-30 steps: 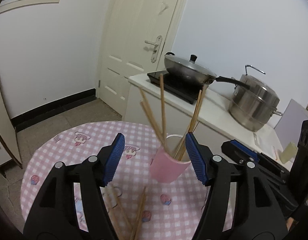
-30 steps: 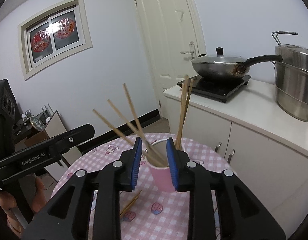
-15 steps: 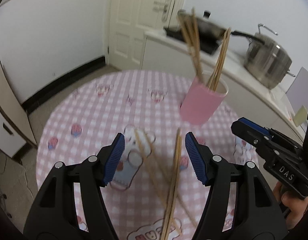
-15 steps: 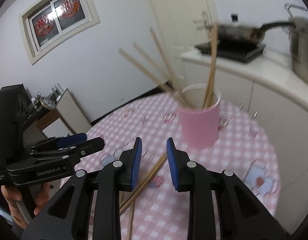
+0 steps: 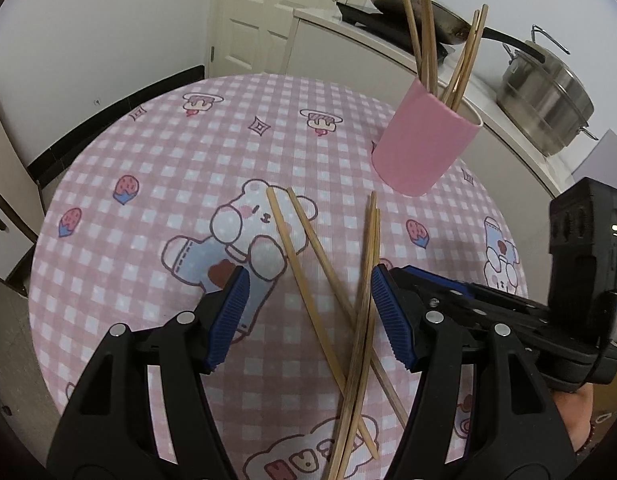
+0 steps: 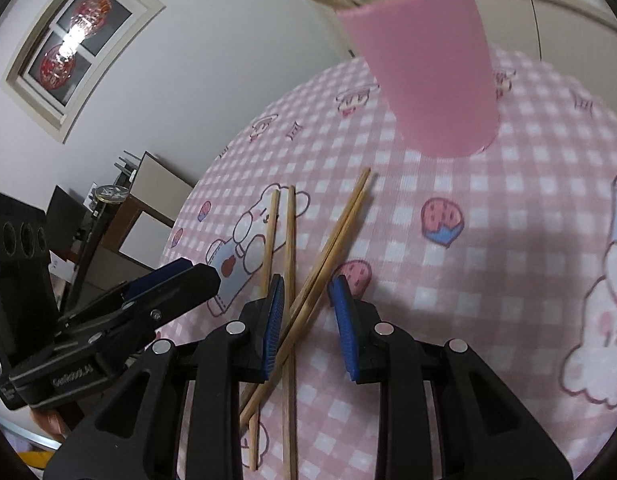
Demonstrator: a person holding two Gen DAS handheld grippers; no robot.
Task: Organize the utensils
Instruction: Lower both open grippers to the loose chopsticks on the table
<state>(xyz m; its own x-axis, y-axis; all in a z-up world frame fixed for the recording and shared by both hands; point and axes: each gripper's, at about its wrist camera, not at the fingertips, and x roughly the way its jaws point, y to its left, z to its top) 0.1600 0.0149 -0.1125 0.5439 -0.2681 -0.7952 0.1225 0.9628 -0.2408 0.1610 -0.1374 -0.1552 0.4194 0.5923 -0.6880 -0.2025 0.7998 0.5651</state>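
Several wooden chopsticks [image 5: 332, 280] lie crossed on the pink checked tablecloth [image 5: 148, 168]; they also show in the right wrist view [image 6: 308, 264]. A pink cup [image 5: 422, 140] stands at the far right of the table and holds several more chopsticks [image 5: 420, 28]; the cup fills the top of the right wrist view [image 6: 424, 68]. My left gripper [image 5: 306, 312] is open and empty above the crossed chopsticks. My right gripper [image 6: 306, 300] is open, its jaws either side of a slanting pair of chopsticks.
The table is round with its edge on the left [image 5: 48, 200]. Behind it a counter [image 5: 348, 28] carries a wok and a steel pot [image 5: 548, 96]. A door [image 5: 268, 12] is at the back. Furniture [image 6: 120, 216] stands beyond the table's left side.
Both grippers have tilted down from the cup and come low over the loose chopsticks on the table. The cup now sits farther away and higher in both views.
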